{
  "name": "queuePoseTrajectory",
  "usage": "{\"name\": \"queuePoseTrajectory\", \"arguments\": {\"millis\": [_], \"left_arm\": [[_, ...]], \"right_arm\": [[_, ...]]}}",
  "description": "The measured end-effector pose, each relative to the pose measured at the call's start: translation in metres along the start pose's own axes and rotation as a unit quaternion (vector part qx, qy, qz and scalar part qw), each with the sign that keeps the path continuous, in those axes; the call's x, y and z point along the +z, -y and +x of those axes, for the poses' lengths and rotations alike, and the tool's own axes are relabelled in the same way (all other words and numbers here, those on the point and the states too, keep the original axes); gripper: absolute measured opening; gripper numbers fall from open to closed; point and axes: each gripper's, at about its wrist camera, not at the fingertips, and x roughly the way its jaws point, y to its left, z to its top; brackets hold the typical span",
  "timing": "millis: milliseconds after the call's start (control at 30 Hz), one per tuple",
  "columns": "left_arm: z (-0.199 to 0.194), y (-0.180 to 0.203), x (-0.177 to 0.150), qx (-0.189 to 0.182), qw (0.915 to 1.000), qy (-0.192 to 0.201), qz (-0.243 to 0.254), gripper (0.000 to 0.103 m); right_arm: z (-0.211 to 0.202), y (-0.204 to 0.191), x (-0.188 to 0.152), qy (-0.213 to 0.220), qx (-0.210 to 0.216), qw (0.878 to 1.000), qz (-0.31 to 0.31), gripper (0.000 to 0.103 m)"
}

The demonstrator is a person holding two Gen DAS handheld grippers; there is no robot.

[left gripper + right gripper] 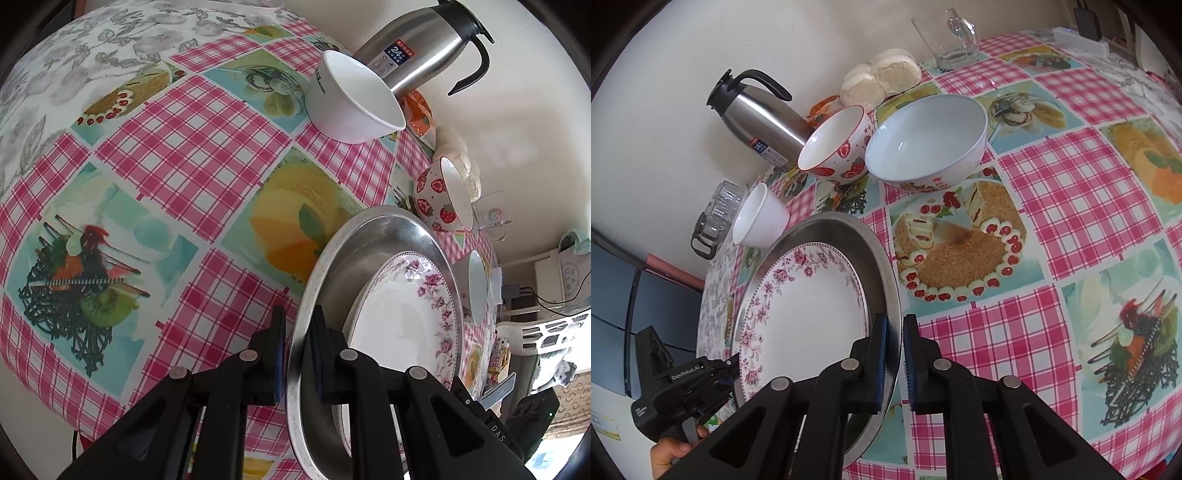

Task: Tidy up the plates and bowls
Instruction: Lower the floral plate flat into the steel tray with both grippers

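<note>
A steel tray (332, 258) (879, 258) holds a white plate with pink flowers (406, 314) (809, 306). My left gripper (297, 328) is shut on the tray's rim, one finger inside and one outside. My right gripper (894, 332) is shut on the opposite rim the same way. A small white bowl (351, 99) (759, 218), a strawberry bowl (439, 195) (836, 147) and a large white bowl (927, 140) (474, 291) stand on the checked tablecloth (192, 155) beyond the tray.
A steel thermos jug (421, 48) (757, 118) stands by the wall, with steamed buns (882, 77), a glass mug (951, 40) and a clear jar (716, 214) nearby. The table's edge runs behind the tray in the right wrist view.
</note>
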Motion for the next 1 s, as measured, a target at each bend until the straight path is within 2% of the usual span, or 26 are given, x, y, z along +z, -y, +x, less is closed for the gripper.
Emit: {"name": "queuePoseTrajectory", "arguments": {"millis": [400,533,667,767,1000], "left_arm": [[-0.015,0.001,0.002,0.002,0.9998,0.018,0.001,0.013],[-0.034,0.007,0.004,0.018,0.998,0.057,0.018,0.013],[-0.051,0.016,0.006,0.012,0.9947,0.094,0.04,0.017],[-0.05,0.023,0.003,0.009,0.9943,0.089,0.059,0.022],[-0.028,0.038,-0.003,0.013,0.9939,0.056,0.094,0.022]], "right_arm": [[-0.007,-0.005,0.004,0.023,-0.014,0.999,-0.017,0.012],[-0.019,-0.006,0.008,0.051,-0.03,0.998,-0.022,0.012],[-0.034,-0.01,0.012,0.088,-0.026,0.995,-0.031,0.012],[-0.036,-0.022,0.011,0.094,-0.014,0.994,-0.059,0.012],[-0.015,-0.037,0.003,0.057,-0.015,0.994,-0.095,0.012]]}}
